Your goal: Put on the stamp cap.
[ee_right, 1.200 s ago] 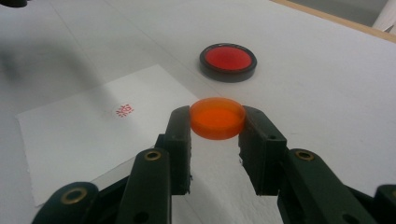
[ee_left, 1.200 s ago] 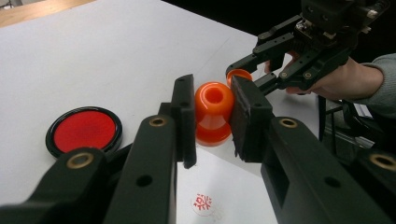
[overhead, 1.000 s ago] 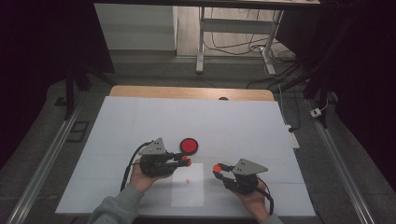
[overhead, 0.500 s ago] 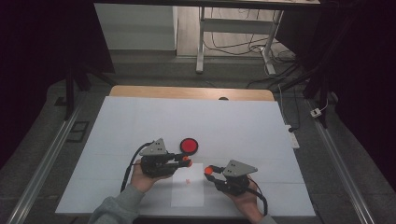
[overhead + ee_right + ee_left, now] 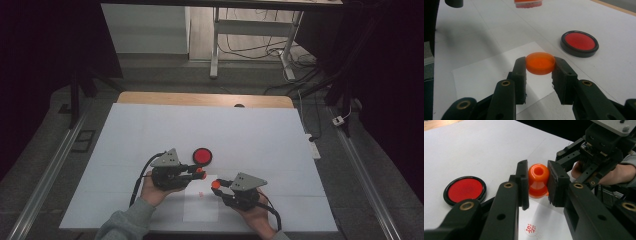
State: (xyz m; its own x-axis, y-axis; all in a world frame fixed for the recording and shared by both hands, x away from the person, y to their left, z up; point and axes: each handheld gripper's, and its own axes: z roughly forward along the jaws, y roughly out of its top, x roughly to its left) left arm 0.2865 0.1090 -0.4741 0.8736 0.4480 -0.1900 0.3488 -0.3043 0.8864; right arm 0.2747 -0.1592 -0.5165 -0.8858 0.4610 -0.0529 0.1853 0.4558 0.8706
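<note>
One orange stamp (image 5: 538, 181) clamped in left hand-held gripper (image 5: 537, 182), one orange cap (image 5: 540, 63) in right (image 5: 540, 67)

overhead forward, two close tongs cameras

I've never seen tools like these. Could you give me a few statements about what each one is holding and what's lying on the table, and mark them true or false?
1. The left tool grips an orange stamp. True.
2. The right tool is empty. False: it is closed on a flat orange cap.
3. A round red ink pad in a black case lies on the table. True.
4. The ink pad lies on the white paper sheet. False: it lies apart from the sheet, on the white table cover.
5. A red stamped mark is on the paper. True.
</note>
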